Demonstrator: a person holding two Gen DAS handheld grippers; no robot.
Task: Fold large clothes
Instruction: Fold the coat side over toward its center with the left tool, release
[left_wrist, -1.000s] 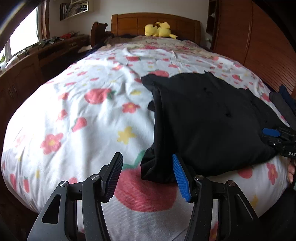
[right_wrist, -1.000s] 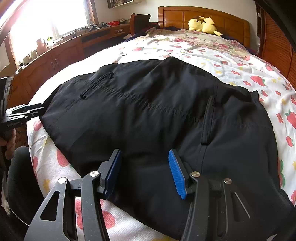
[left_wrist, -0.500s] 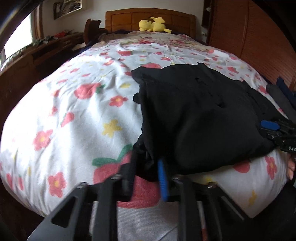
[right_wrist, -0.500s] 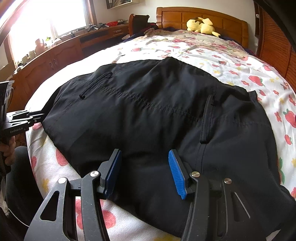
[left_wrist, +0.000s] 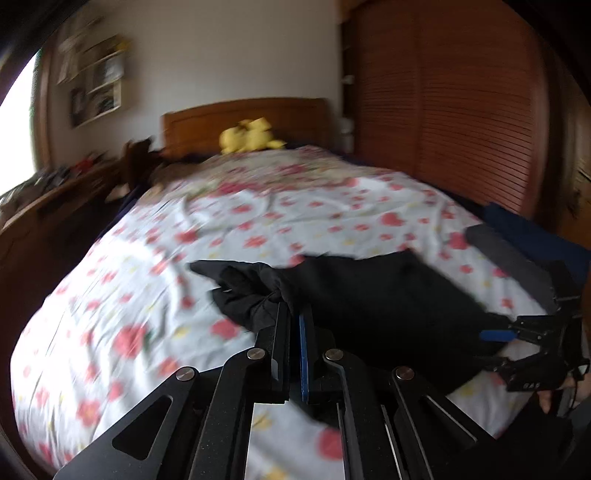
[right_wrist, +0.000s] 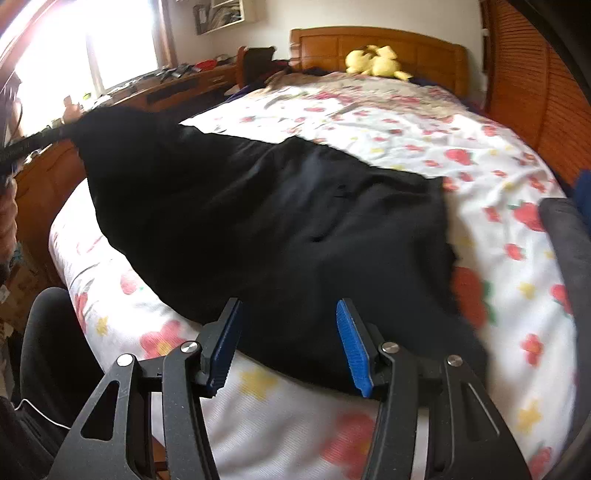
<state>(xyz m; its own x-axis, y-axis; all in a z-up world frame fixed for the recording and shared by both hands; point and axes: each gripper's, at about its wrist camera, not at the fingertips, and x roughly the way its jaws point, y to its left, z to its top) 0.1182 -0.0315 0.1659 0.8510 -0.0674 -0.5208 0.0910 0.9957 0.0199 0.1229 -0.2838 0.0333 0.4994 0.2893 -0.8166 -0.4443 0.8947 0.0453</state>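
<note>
A large black garment (right_wrist: 295, 221) lies on the flowered bedsheet (right_wrist: 498, 184) near the foot of the bed. My left gripper (left_wrist: 293, 317) is shut on the garment's left edge (left_wrist: 255, 295) and holds that bunched edge lifted off the bed. In the right wrist view the left gripper (right_wrist: 22, 147) shows at the far left with the cloth raised into a peak. My right gripper (right_wrist: 288, 332) is open, its blue pads just over the garment's near edge, gripping nothing. It also shows in the left wrist view (left_wrist: 524, 343).
A yellow plush toy (right_wrist: 376, 62) sits by the wooden headboard (right_wrist: 369, 40). A wooden dresser (right_wrist: 166, 92) with clutter runs along the left under the window. A slatted wooden wardrobe (left_wrist: 443, 110) stands at the right. Dark grey and blue items (right_wrist: 569, 236) lie at the bed's right edge.
My left gripper closed on the garment's left edge and lifted it up off the bed. The right gripper stayed open near the front edge.
</note>
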